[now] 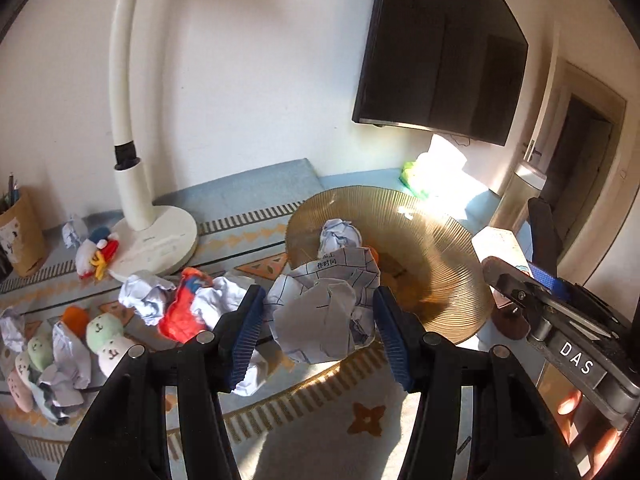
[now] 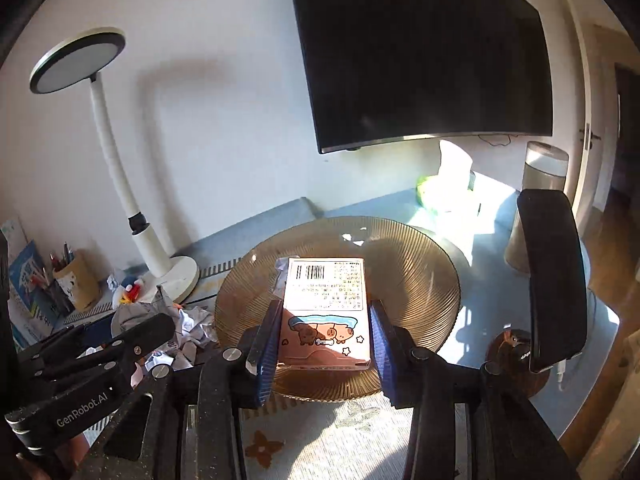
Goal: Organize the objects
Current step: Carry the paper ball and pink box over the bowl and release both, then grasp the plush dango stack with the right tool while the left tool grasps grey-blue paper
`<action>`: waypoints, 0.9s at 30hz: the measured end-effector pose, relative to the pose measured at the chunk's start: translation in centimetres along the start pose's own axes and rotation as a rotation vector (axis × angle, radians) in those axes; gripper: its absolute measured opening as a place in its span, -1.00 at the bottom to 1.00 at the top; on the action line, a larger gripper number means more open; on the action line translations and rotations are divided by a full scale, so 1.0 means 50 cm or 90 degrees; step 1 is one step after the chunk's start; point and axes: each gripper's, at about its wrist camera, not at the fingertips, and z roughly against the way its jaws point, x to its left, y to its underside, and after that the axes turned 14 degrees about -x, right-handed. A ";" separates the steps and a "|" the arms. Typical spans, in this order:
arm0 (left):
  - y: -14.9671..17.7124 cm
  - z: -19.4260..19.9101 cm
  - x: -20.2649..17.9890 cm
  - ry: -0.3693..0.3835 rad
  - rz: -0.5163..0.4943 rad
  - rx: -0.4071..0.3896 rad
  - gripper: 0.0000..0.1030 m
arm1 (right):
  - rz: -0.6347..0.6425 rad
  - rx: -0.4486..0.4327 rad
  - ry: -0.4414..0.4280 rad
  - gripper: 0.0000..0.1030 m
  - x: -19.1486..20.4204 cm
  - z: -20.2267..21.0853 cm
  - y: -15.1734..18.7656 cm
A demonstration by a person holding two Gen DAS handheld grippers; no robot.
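Observation:
My left gripper [image 1: 319, 300] is shut on a crumpled ball of printed paper [image 1: 324, 320], held above the near rim of an amber ribbed glass bowl [image 1: 444, 268]. Another paper ball [image 1: 339, 235] and something orange [image 1: 374, 255] lie in the bowl. My right gripper [image 2: 326, 322] is shut on a small flat box [image 2: 325, 304] with a barcode and cartoon animals, over the same bowl [image 2: 412, 272]. In the left wrist view the right gripper's body [image 1: 532, 296] comes in from the right.
More crumpled papers [image 1: 146, 294], a red wrapper [image 1: 182, 310] and small plush toys [image 1: 106, 334] lie left on the patterned cloth. A white desk lamp [image 1: 154, 240] and pen holder [image 1: 22, 236] stand behind. A wall screen [image 2: 420, 52], tissue pack [image 2: 448, 192] and black slab on a stand [image 2: 554, 280] are on the right.

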 end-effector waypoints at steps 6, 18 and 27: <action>-0.004 -0.096 -0.056 0.021 -0.025 0.018 0.18 | -0.024 0.041 0.021 -0.19 -0.063 -0.074 0.002; 0.018 0.044 0.078 -0.043 0.049 -0.021 0.86 | -0.014 0.048 -0.055 0.00 -0.032 -0.041 0.027; 0.109 0.294 0.232 -0.253 0.085 -0.092 0.87 | 0.068 0.058 -0.270 0.00 0.223 0.038 0.090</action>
